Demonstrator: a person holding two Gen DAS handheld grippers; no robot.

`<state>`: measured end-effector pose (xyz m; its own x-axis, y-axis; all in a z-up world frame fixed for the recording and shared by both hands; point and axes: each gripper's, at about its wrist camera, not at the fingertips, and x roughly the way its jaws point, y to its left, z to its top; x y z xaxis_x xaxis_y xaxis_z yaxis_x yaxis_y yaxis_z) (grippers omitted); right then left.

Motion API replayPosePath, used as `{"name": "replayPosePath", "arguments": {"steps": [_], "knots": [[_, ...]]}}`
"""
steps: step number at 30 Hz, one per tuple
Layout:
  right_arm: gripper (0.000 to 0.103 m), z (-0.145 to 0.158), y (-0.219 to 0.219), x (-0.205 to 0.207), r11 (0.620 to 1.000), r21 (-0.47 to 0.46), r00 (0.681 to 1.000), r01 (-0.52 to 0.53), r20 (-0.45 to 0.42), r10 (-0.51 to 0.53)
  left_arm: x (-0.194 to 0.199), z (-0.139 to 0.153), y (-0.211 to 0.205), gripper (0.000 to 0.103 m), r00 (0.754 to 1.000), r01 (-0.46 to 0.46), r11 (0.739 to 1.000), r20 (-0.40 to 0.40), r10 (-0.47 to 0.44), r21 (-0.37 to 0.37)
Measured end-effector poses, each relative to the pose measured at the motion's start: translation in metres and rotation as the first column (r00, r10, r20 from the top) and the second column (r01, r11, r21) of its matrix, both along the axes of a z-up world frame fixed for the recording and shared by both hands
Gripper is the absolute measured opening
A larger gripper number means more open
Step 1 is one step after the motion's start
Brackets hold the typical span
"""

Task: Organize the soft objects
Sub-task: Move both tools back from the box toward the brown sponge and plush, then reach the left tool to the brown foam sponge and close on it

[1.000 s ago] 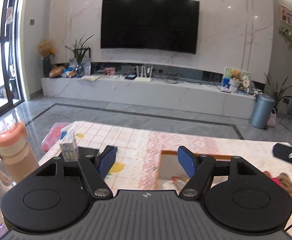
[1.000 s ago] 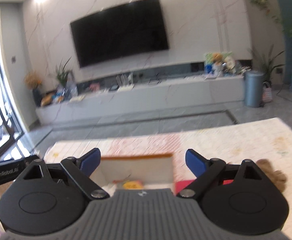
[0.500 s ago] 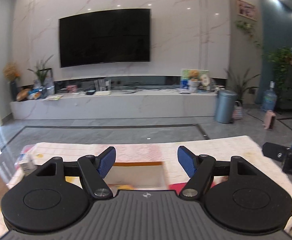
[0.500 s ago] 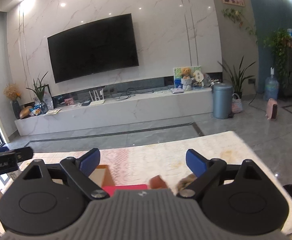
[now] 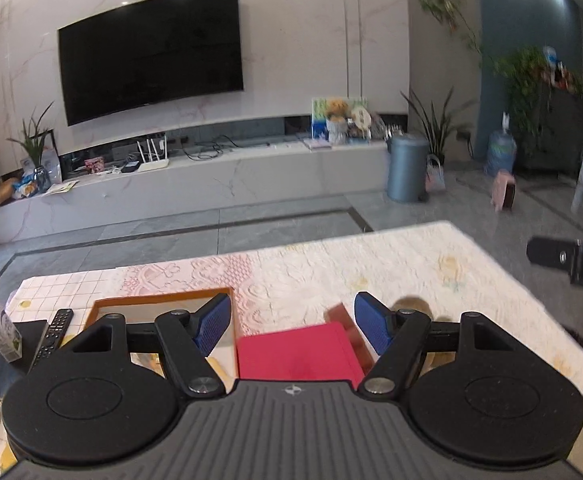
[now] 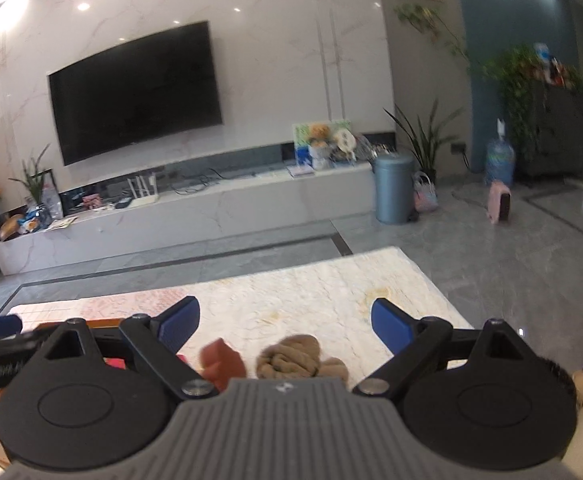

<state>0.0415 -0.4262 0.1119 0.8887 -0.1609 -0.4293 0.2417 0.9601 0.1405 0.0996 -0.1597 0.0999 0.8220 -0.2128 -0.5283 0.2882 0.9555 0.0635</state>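
Both grippers gape wide and grip nothing. Low in the left wrist view, the left gripper (image 5: 291, 322) frames a flat red folded cloth (image 5: 297, 350). The right gripper (image 6: 285, 324) frames a crumpled tan knitted bundle (image 6: 291, 356) on the cream patterned tablecloth (image 6: 311, 292); beyond, a black wall television (image 6: 135, 92) fills the upper left.

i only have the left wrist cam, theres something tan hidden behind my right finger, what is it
Observer: In the right wrist view it is a bundled tan cloth lying on the tablecloth, knotted or rolled up.
Operator: anything next to it
Observer: A crumpled reddish-brown cloth lies just left of it; I cannot tell whether they touch.
Operator: is the right gripper on either of them
Observer: No. The right gripper is open with nothing between its fingers, and both cloths sit below the gap, close to its body.
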Motion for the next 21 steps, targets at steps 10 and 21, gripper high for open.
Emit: {"name": "replayPosePath", "arguments": {"steps": [10, 21], "knots": [[0.091, -0.072, -0.033, 0.051, 0.994, 0.098, 0.997, 0.052, -0.06, -0.046, -0.007, -0.044, -0.057, 0.083, 0.998, 0.046, 0.997, 0.044, -0.049, 0.066], [0.091, -0.14, -0.098, 0.05, 0.948, 0.219, 0.962, 0.23, -0.2, -0.187, -0.033, -0.137, -0.122, 0.082, 0.986, 0.162, 0.985, -0.038, -0.164, -0.058]]}}
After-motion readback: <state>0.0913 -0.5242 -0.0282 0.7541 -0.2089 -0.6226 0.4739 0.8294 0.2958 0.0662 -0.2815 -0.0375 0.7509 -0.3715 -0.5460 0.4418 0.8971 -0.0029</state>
